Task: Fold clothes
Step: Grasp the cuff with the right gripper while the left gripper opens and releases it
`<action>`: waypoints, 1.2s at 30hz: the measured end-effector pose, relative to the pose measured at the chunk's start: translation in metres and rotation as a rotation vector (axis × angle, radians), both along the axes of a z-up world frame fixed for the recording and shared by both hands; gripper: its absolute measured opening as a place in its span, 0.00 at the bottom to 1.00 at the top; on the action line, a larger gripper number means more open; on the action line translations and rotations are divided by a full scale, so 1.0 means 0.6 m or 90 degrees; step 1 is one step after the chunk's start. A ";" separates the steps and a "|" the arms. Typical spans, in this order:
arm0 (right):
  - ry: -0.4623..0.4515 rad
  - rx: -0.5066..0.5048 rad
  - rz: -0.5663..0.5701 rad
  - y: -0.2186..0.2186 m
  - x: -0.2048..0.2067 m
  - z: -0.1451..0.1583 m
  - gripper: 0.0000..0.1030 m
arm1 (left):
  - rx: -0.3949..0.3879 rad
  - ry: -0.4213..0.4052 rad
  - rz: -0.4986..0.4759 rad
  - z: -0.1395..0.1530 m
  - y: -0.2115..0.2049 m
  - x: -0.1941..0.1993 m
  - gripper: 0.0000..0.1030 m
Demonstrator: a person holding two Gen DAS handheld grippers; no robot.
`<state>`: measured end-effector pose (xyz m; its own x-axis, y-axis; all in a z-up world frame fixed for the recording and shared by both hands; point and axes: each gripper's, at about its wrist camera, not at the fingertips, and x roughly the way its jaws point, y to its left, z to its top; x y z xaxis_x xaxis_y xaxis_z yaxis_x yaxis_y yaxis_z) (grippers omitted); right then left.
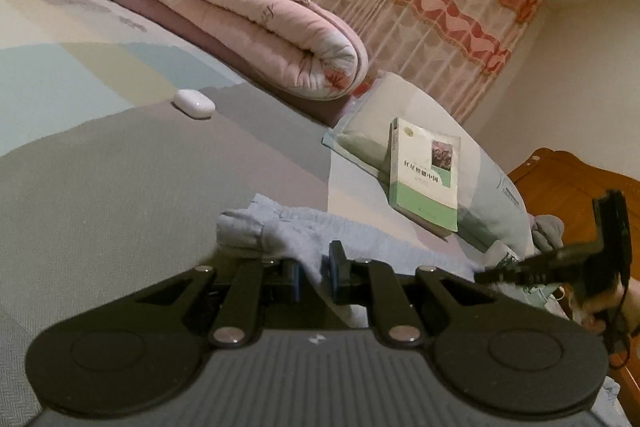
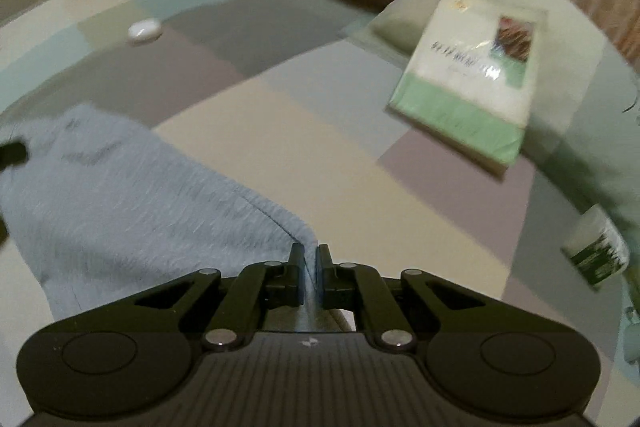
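one book, one quilt, one garment

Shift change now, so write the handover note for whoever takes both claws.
Left claw: shut on the garment, gripping a bunched edge.
Right claw: shut on a corner of the same garment.
The grey-blue garment lies partly spread on the bed. A book rests on the pillow and a white case lies further off, both clear of the cloth.
Done: both edges gripped.
Left: finish the fold, then release.
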<state>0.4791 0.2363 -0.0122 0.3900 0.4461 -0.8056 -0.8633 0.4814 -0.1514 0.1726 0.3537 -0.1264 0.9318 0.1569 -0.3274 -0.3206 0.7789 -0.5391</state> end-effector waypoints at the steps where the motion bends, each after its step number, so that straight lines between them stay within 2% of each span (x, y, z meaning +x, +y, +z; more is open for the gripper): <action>1: -0.010 0.005 -0.007 0.002 0.004 0.004 0.07 | 0.001 0.004 0.000 -0.001 0.000 0.001 0.11; 4: -0.035 0.015 -0.027 0.010 0.018 0.011 0.08 | 0.001 0.013 0.000 -0.003 0.001 0.004 0.11; 7: -0.016 -0.003 -0.046 0.016 0.031 -0.012 0.12 | -0.009 0.019 -0.001 -0.007 0.004 0.007 0.12; 10: -0.004 0.013 -0.065 0.006 0.035 -0.001 0.27 | -0.022 0.030 0.002 -0.010 0.008 0.009 0.12; 12: 0.005 0.042 -0.072 -0.009 0.034 0.026 0.39 | -0.024 0.034 0.003 -0.010 0.008 0.009 0.12; 16: 0.024 0.094 -0.082 -0.032 0.032 0.075 0.47 | -0.027 0.043 0.000 -0.011 0.008 0.010 0.19; 18: 0.038 0.099 -0.068 -0.013 0.030 0.078 0.53 | -0.029 0.046 0.002 -0.011 0.008 0.009 0.20; 22: 0.064 0.105 -0.036 0.030 0.026 0.082 0.54 | -0.030 0.054 0.005 -0.009 0.008 0.009 0.21; 26: 0.077 0.083 0.035 0.120 0.011 0.066 0.54 | -0.038 0.069 0.005 -0.013 0.010 0.011 0.21; 31: 0.104 0.062 0.118 0.227 -0.005 0.036 0.59 | -0.062 0.085 -0.002 -0.018 0.018 0.013 0.21; 36: 0.135 0.029 0.190 0.279 -0.031 -0.006 0.59 | -0.058 0.101 -0.017 -0.018 0.016 0.014 0.21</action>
<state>0.4604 0.4037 -0.0156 0.0641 0.5523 -0.8312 -0.9766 0.2060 0.0616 0.1811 0.3633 -0.1370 0.8708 0.0959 -0.4821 -0.3871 0.7382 -0.5524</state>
